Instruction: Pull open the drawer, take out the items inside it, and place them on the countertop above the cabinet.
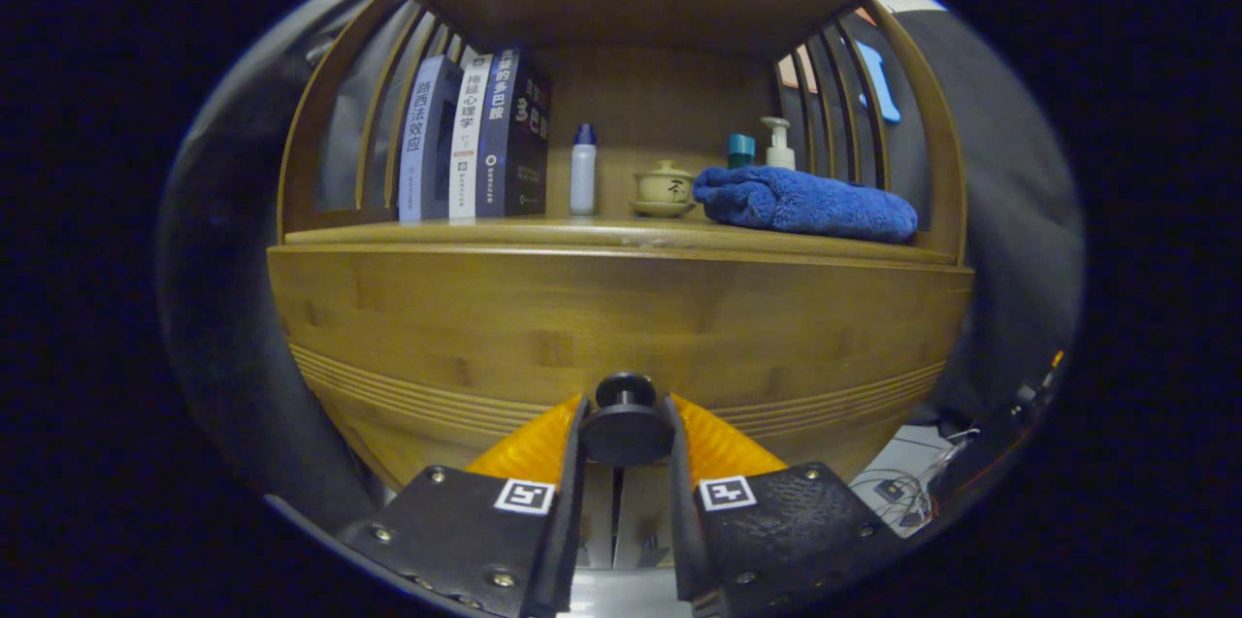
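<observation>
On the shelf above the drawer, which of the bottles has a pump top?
The white bottle behind the blue towel, beside the teal-capped one. The blue-capped white bottle by the books has a plain cap. The gripper closes on the drawer knob.

You have one cabinet [621, 327] with one drawer knob [626, 424], which sits between the fingers of your one gripper [626, 439], both pressing on it. On the tabletop [621, 235] you can count four books [475, 138], one white bottle [582, 170], one lidded cup [664, 188], one teal-capped bottle [740, 150], one pump bottle [778, 145] and one blue towel [805, 201].
</observation>
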`<act>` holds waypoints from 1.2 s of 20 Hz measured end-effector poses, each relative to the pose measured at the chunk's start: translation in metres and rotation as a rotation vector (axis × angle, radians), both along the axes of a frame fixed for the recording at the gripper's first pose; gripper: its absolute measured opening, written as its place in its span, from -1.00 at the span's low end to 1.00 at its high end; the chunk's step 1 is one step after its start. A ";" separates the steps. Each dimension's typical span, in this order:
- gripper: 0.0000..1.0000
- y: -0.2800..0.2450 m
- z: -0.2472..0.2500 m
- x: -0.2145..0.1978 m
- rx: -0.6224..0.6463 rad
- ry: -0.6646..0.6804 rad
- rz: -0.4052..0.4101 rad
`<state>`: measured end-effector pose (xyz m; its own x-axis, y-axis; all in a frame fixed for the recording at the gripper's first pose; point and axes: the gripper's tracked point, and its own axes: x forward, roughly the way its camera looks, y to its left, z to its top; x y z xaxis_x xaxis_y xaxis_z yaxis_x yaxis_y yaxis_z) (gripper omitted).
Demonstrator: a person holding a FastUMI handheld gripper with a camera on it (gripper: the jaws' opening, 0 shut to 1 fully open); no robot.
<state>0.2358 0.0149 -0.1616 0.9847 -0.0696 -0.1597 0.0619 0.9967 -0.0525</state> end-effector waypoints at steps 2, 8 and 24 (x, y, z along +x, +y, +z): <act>-0.25 -0.002 -0.003 0.005 -0.016 0.015 -0.007; -0.35 0.003 -0.002 -0.013 0.015 0.058 -0.009; -0.52 0.001 0.004 -0.081 0.106 -0.009 0.022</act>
<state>0.1545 0.0163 -0.1575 0.9873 -0.0309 -0.1560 0.0398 0.9977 0.0542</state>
